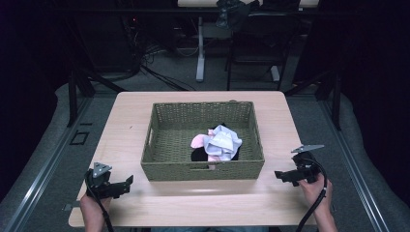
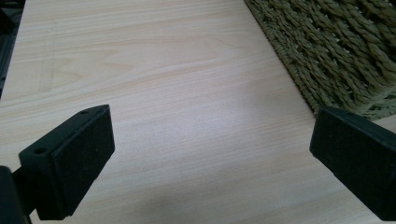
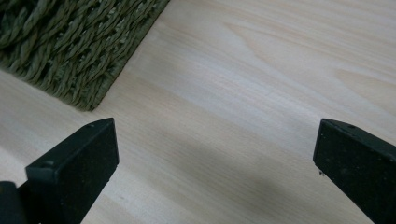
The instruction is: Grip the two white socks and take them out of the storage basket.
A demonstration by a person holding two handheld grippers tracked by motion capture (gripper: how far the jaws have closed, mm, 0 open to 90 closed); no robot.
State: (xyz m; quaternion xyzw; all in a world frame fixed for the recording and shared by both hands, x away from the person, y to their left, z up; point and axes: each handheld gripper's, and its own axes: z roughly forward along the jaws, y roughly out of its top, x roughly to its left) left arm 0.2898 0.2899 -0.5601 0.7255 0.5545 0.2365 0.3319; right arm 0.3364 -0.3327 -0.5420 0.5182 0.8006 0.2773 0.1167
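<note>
A green woven basket (image 1: 159, 145) stands in the middle of the wooden table (image 1: 125, 116). Inside it lies a crumpled heap of cloth (image 1: 220, 142), white, pink and black. My left gripper (image 1: 126, 184) rests low over the table's front left, just left of the basket's near corner, jaws wide apart with nothing between them. In the left gripper view the basket's wall (image 2: 336, 51) fills the upper right and the gripper (image 2: 212, 154) is open over bare wood. My right gripper (image 1: 280, 175) sits at the front right, open and empty; its own view shows the gripper (image 3: 217, 158) and a basket corner (image 3: 70, 51).
Bare table surface runs along the front edge between both hands and behind the basket. Beyond the table are a dark floor, cables and the legs of another desk (image 1: 200, 53). Metal rails (image 1: 43, 164) flank the table.
</note>
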